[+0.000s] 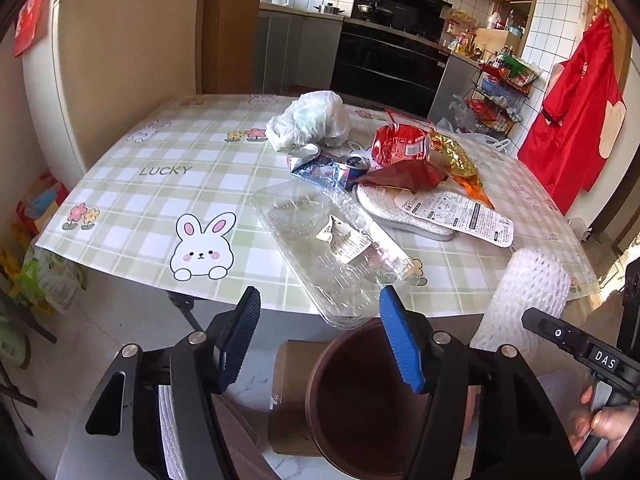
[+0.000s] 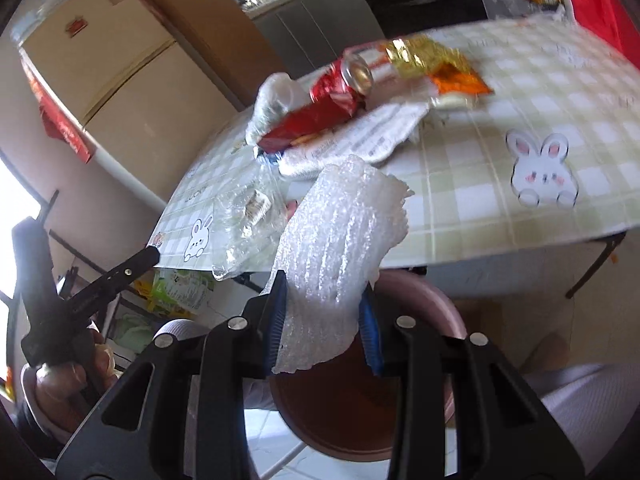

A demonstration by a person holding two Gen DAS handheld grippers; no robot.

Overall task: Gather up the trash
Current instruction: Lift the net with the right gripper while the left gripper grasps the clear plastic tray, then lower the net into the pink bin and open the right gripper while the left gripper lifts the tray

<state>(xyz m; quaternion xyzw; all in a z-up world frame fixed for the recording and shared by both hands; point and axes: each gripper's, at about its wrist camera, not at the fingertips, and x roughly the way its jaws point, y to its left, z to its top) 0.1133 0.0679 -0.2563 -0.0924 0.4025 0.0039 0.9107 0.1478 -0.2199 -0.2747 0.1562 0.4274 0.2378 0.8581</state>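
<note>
Right wrist view shows the right tool [image 2: 323,322] clamped on a white foam wrap [image 2: 336,256], held above the brown bin [image 2: 452,320] at the lower centre of the frame. From the left wrist view, the left tool [image 1: 318,340] hangs with its jaws apart and nothing between them, low in the frame over the same bin [image 1: 320,384]. Beyond, the checked table [image 1: 160,176] carries a clear plastic tray [image 1: 320,240], a crumpled white bag [image 1: 308,120] and red and gold wrappers [image 1: 416,152]; kitchen cabinets fill the upper frame.

Left gripper [image 1: 320,316] fingers spread, right gripper [image 2: 324,316] fingers clamped
</note>
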